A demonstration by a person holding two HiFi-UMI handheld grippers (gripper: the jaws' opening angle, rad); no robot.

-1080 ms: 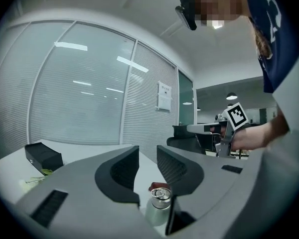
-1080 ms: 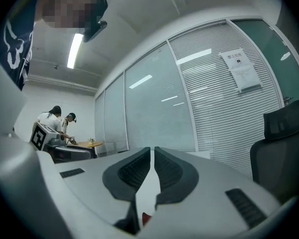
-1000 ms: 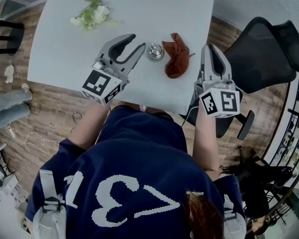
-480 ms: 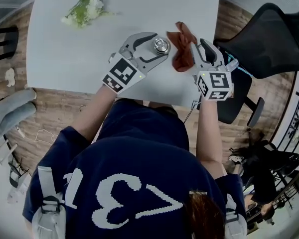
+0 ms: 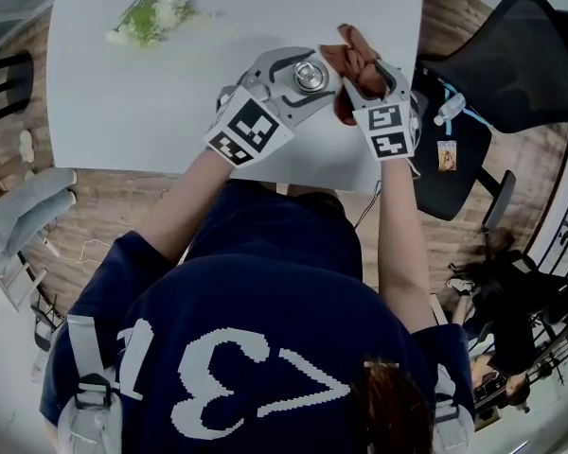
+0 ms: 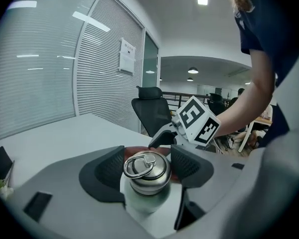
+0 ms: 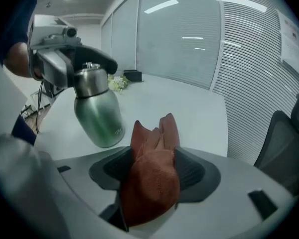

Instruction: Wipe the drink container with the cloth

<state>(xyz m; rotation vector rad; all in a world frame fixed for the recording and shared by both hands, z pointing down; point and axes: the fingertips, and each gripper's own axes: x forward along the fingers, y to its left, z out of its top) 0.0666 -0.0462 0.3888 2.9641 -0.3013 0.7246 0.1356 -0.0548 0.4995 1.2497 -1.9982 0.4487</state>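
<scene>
Jaws freshly open — left gripper's [image 6: 148,167] round bottle [image 6: 145,199], right gripper's [image 7: 154,172] round cloth [image 7: 150,193] (head view: cap [image 5: 310,76] only)

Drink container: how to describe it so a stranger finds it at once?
On the white table, near the edge closest to the person, stands the drink container, just left of the crumpled rust-brown cloth. Unlike the cloth and the flowers at the far corner, it is metal: green body, silver cap with a ring.
</scene>
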